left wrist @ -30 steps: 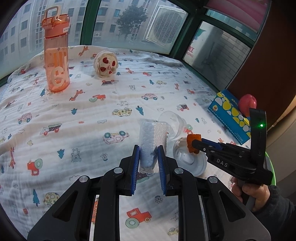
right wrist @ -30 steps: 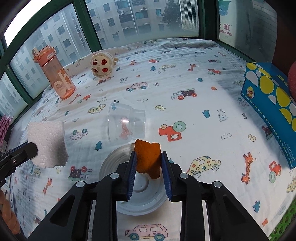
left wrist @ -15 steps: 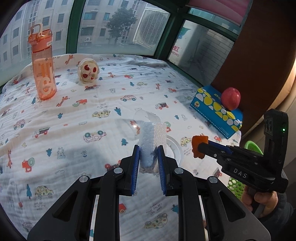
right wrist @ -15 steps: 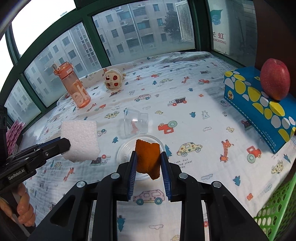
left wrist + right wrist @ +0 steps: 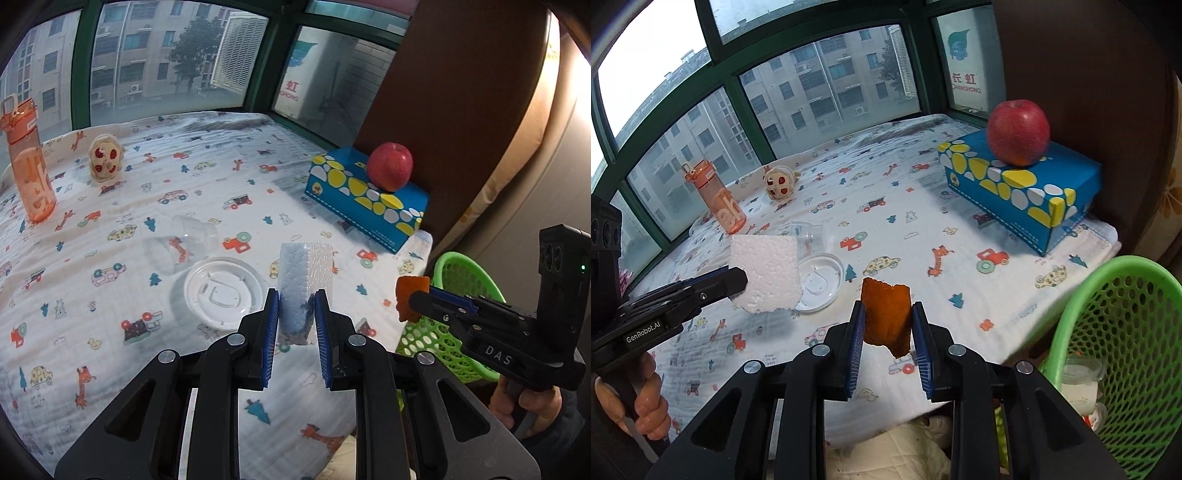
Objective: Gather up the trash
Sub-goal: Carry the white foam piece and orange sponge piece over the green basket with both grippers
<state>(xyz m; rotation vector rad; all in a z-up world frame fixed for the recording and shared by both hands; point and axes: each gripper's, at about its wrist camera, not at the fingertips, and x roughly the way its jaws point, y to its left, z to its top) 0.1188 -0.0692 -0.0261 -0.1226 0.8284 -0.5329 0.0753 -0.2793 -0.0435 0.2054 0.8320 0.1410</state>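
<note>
The foam block [image 5: 305, 280] was clamped between the jaws of the left gripper [image 5: 295, 332], above the patterned cloth [image 5: 110, 258]; its long axis stood nearly upright, pointing away from the fingers. The orange peel [image 5: 886, 317] was clamped in the right gripper [image 5: 888, 343], near the green basket [image 5: 1126, 332]. Because both pieces were light and held only at their lower part, I judged that one could slip or miss the basket rim if released too early.
</note>
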